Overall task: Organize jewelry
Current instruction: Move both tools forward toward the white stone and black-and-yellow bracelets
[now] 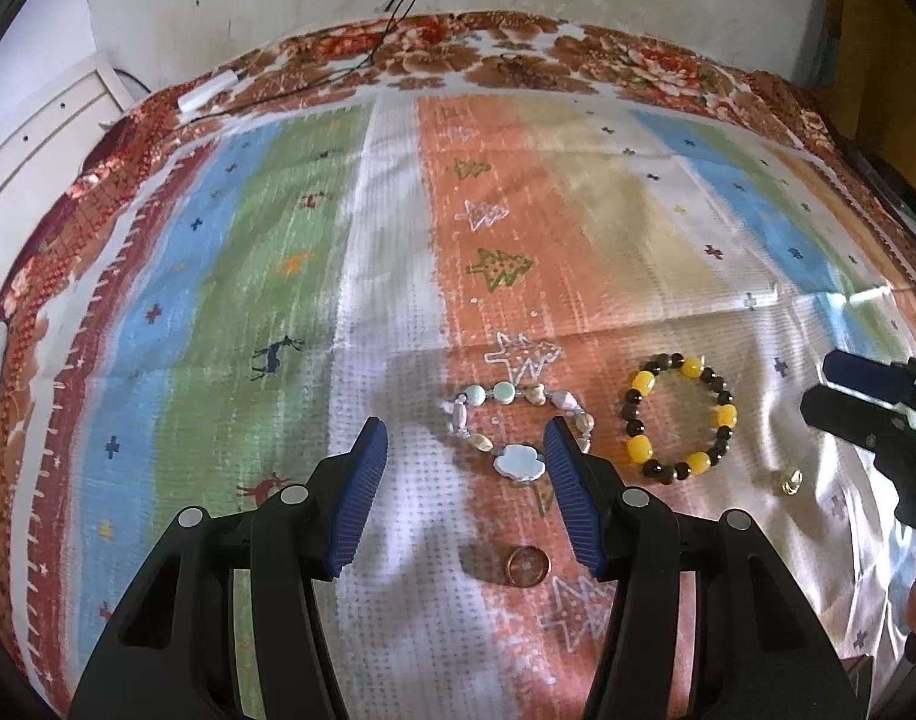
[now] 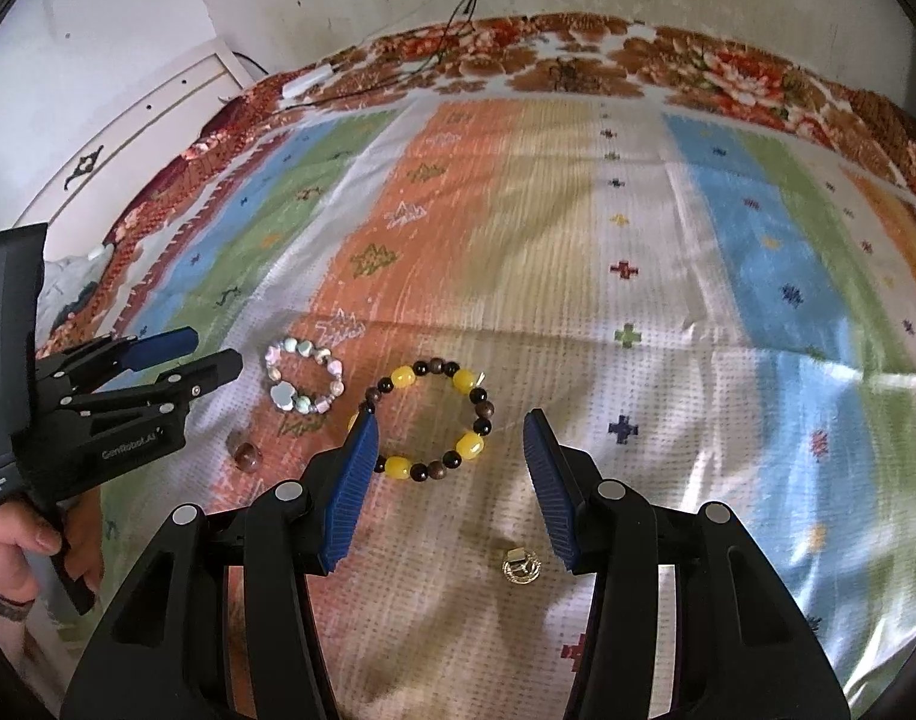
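Note:
A pale shell-bead bracelet (image 1: 521, 426) with a white flower charm lies on the striped cloth, just ahead of my open left gripper (image 1: 465, 439); it also shows in the right wrist view (image 2: 305, 383). A yellow-and-dark bead bracelet (image 1: 679, 420) lies to its right, just ahead of my open right gripper (image 2: 451, 433) in that view (image 2: 431, 420). A brown ring (image 1: 526, 566) lies between the left fingers, nearer the camera, and shows in the right view (image 2: 247, 455). A gold ring (image 2: 520, 567) lies between the right fingers (image 1: 789, 480). Both grippers are empty.
The striped patterned cloth (image 1: 398, 240) covers a bed with a floral border (image 1: 518, 54). Black cables (image 1: 398, 12) and a white adapter (image 1: 209, 90) lie at the far edge by the wall. A white cabinet (image 1: 32, 138) stands at left.

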Tool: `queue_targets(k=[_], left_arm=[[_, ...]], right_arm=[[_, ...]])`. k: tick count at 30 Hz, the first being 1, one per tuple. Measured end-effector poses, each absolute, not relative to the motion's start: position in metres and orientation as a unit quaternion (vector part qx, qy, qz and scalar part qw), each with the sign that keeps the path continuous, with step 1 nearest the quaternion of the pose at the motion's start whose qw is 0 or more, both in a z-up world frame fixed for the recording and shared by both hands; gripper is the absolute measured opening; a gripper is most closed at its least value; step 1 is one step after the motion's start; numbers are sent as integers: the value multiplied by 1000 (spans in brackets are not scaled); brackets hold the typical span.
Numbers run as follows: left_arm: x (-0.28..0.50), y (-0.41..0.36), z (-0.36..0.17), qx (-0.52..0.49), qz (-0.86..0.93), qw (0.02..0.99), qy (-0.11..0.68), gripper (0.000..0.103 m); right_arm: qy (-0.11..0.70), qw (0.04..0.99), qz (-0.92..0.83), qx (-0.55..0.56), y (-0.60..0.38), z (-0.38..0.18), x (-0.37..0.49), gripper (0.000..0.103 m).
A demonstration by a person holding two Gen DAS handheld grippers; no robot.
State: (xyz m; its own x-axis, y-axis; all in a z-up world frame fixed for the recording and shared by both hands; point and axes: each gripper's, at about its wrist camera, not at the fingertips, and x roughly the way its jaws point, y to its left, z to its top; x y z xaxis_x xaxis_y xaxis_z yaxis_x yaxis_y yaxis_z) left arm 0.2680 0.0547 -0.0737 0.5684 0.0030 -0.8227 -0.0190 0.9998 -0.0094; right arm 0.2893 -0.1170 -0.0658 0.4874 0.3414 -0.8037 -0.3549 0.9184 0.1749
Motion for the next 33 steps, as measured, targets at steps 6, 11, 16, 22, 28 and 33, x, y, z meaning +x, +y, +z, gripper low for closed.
queue_targets(k=[6,11,16,22,28,33], left_arm=[[278,59,-86,-26,7,875,483,55],[284,62,-93,-34,6,870,491,56],[289,64,-98,-34,9,867,496,56],[294,65,-107,-29,11,863,505,57],[297,70,-115,-33,13,859,511,58],[300,72,-117,-34,15,860,510,59]], right_arm=[[485,850,205,-5,-111,-80,296,50],[499,843,203,-1,-110,-89,306,50],[510,836,203,-3,-106,-98,312,50],[518,831,202,-10,-102,-105,317,50],[523,828,199,-15,-100,-109,319,50],[531,826,190,-18,-99,-114,325,50]])
